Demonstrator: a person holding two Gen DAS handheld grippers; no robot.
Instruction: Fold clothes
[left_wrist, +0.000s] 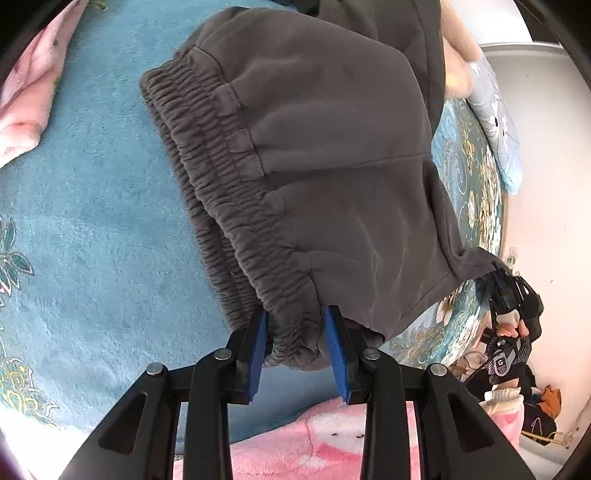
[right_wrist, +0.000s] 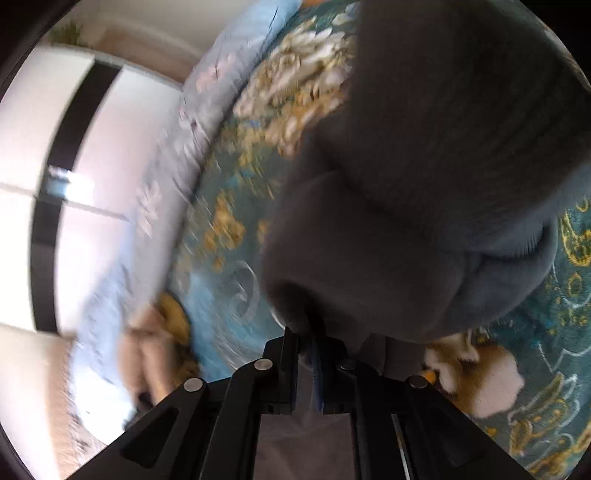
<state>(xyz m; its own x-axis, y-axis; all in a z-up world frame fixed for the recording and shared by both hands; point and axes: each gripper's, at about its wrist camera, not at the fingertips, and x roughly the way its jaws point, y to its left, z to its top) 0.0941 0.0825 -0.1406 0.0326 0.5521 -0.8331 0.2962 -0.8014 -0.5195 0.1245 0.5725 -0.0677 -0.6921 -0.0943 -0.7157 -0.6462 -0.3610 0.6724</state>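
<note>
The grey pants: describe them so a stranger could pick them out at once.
Start at the teal floral blanket that covers the bed. Held up over it, between the left tongs and the right tongs, are the grey pants. They are the only dark, plain garment, with a ruched elastic waistband; the fabrics nearby are pink or flowered.

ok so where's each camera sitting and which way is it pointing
Left wrist: on the left gripper, looking down along it at the grey trousers over a blue blanket; the right gripper and a hand show at far right.
Right wrist: on the right gripper, blurred, clamped on grey cloth.
Shared: trousers, blanket.
</note>
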